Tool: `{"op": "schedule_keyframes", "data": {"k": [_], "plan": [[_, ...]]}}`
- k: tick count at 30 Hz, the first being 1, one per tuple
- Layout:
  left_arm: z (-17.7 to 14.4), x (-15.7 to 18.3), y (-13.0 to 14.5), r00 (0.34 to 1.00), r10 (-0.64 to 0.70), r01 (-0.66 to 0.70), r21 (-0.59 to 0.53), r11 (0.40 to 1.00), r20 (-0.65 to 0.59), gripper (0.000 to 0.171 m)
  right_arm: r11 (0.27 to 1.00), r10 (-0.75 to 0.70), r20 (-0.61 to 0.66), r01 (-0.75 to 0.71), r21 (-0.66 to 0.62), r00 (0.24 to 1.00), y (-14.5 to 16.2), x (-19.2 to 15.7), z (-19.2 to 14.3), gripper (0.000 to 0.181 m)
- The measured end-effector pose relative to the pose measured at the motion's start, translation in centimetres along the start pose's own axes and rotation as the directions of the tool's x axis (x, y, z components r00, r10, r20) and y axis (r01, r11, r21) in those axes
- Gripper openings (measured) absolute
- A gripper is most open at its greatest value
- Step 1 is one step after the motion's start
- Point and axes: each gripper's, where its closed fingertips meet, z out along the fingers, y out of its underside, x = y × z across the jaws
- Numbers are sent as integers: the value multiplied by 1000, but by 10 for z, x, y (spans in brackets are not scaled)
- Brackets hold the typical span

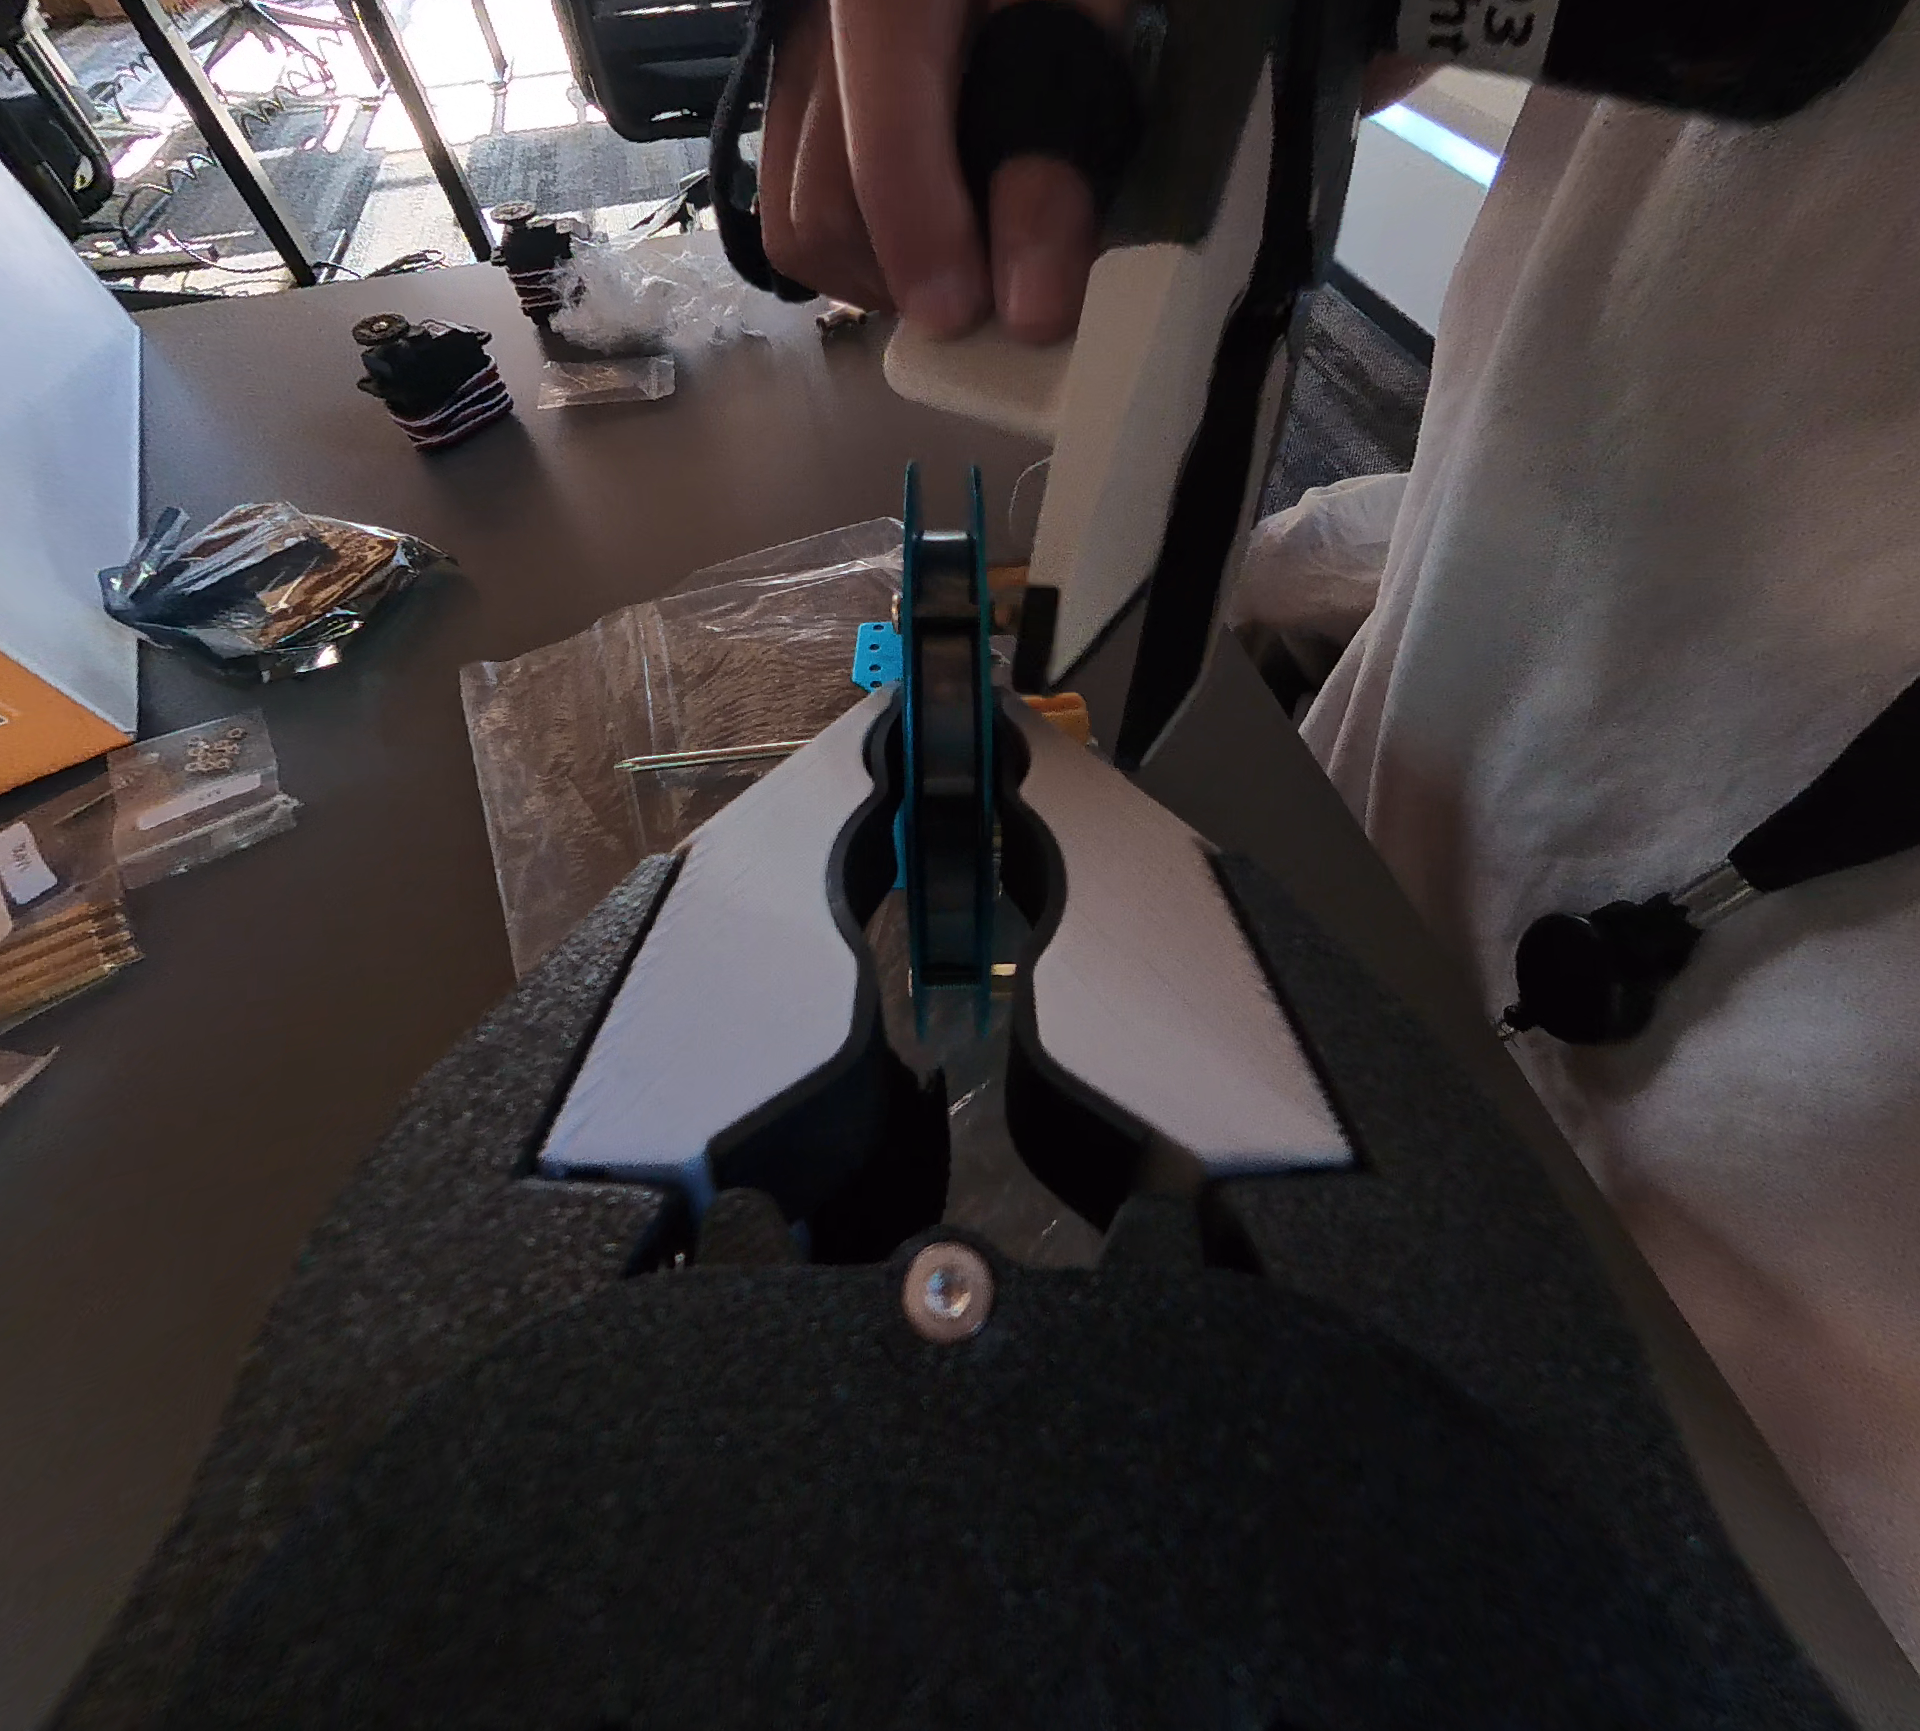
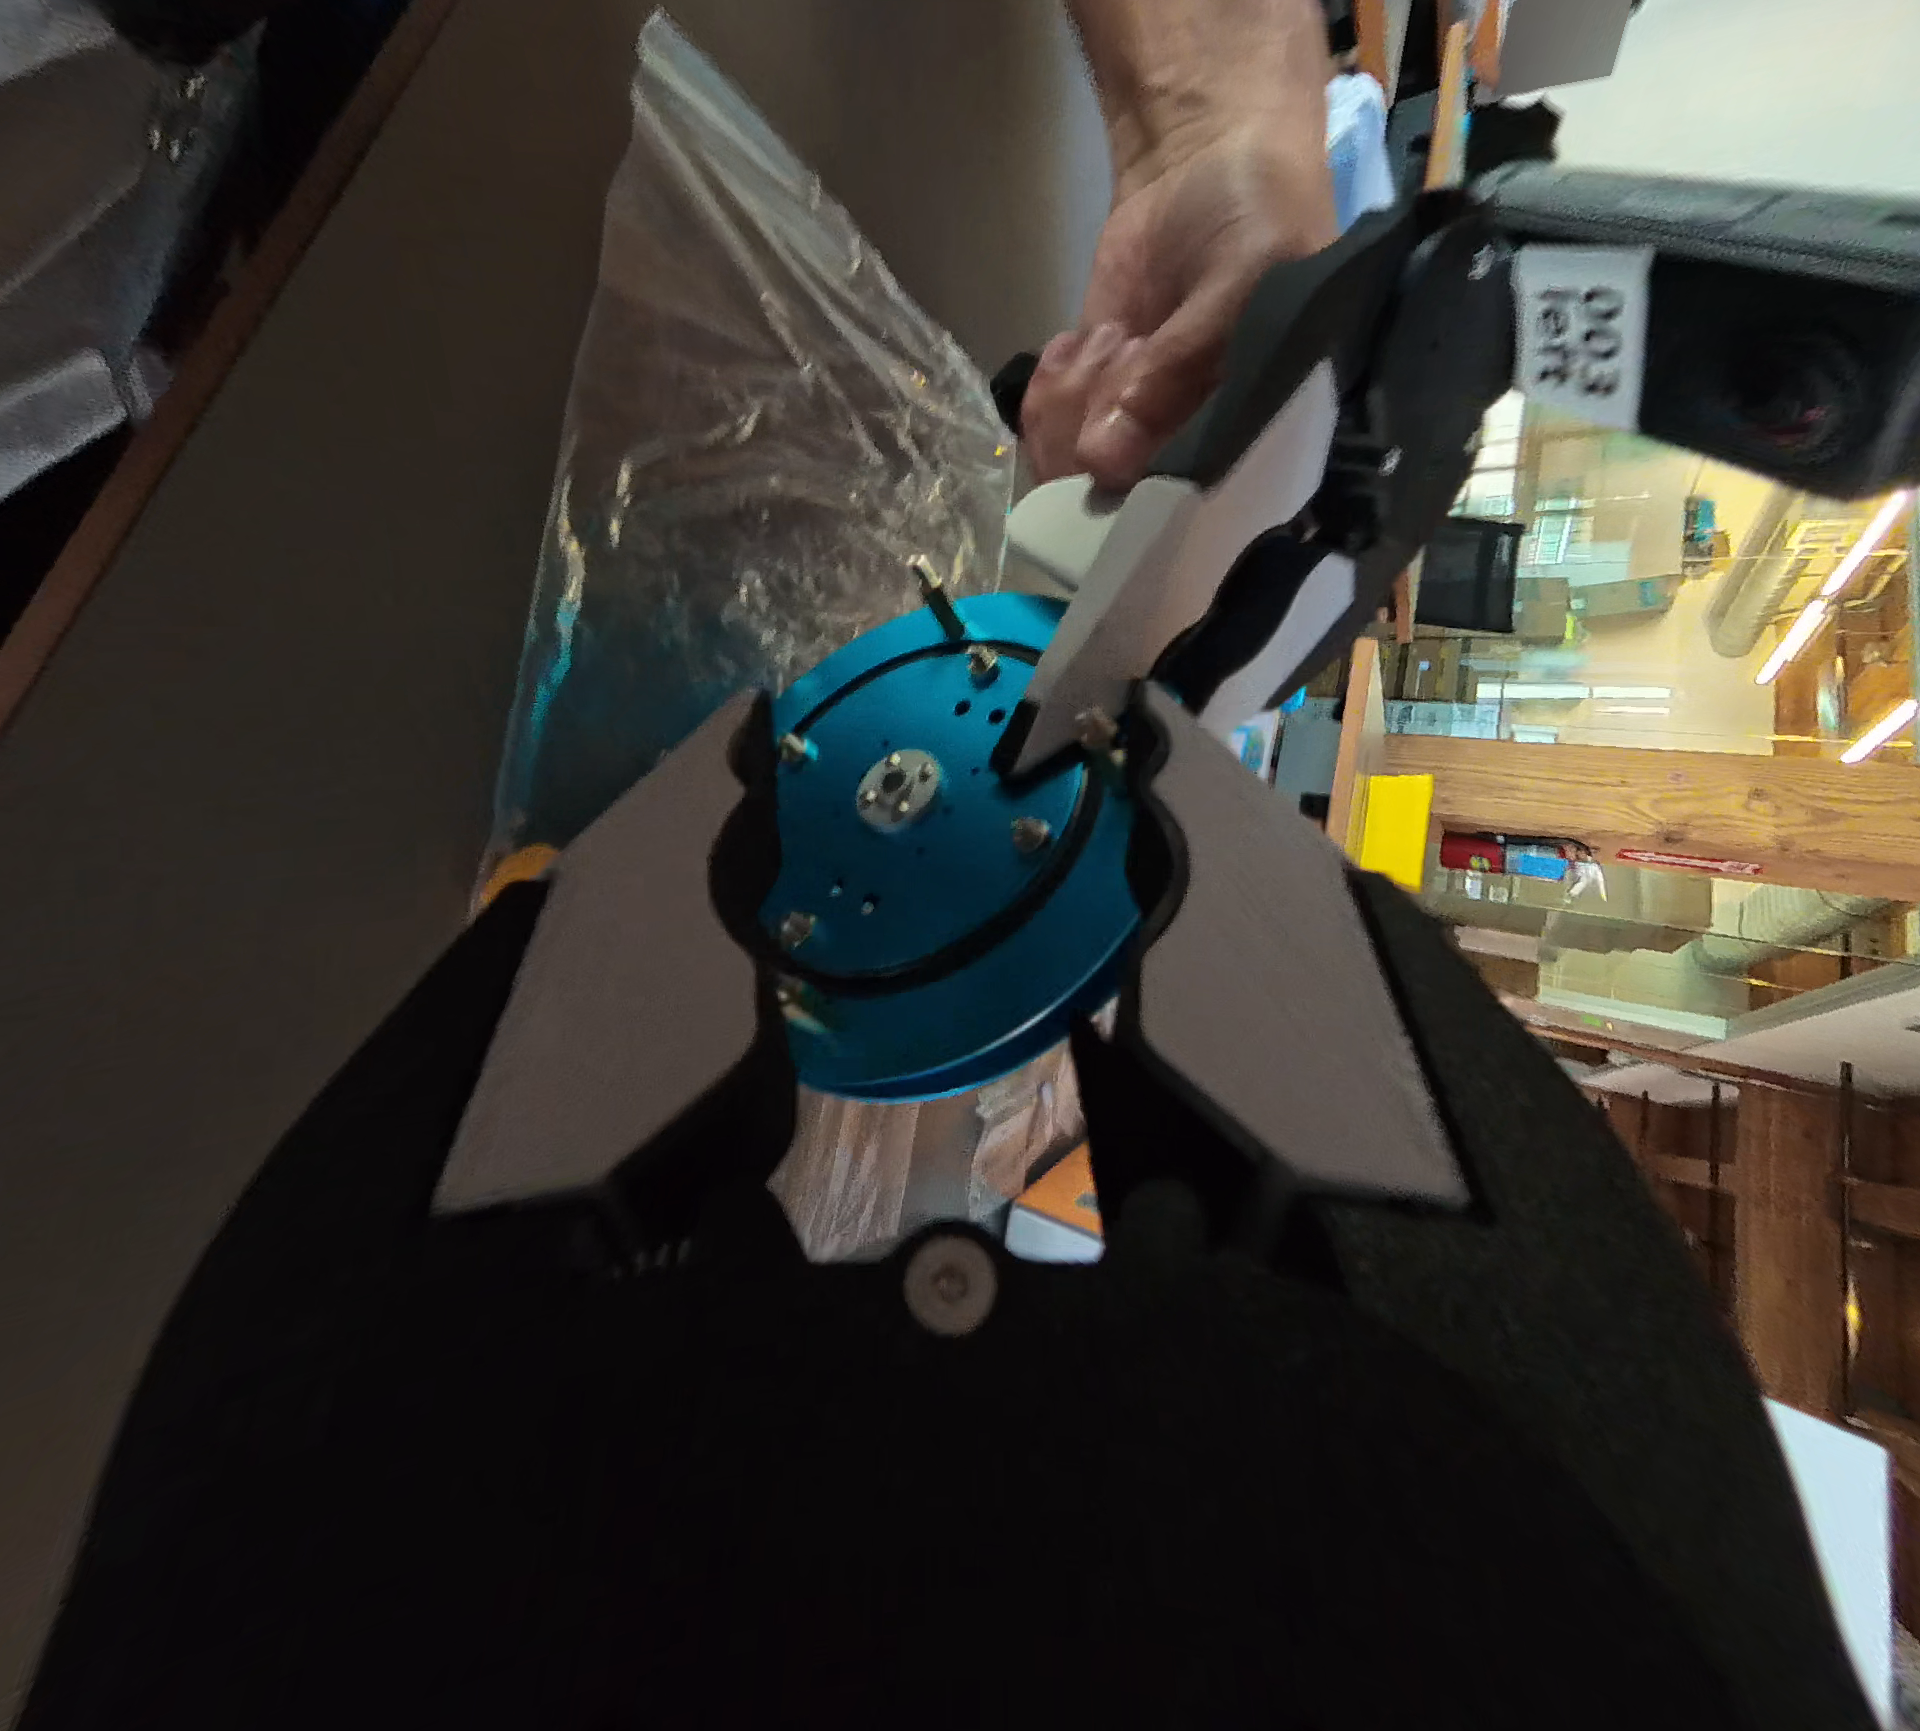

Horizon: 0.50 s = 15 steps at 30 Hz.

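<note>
Left claw [image 1: 943,834] clamps round blue metal double-disc wheel [image 1: 943,746] edge-on, above clear plastic bag [image 1: 665,725] on dark worktop [image 1: 312,1006]. Right claw [image 2: 940,860] brackets wheel face; contact uncertain.

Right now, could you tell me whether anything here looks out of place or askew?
Nothing looks damaged or spilled. Both the left gripper and right gripper clamp one blue wheel above a clear plastic bag.

blue wheel [image 2: 940,860] anodised metal, satin; plastic bag [image 2: 748,393] clear, crinkled, glossy; table [image 1: 644,486] matt, smooth.
</note>
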Motion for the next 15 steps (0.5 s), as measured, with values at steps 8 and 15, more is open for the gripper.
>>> {"op": "schedule_keyframes", "data": {"k": [8, 15], "plan": [[0, 1, 0, 1000, 5, -5, -4, 1000, 4, 12, 1000, 10, -42, -9, 17, 999, -7, 10, -16, 63], [0, 1, 1, 1000, 4, -4, -3, 1000, 2, 12, 999, 24, -1, -24, -37, 1000, 5, 0, -20, 56]]}}
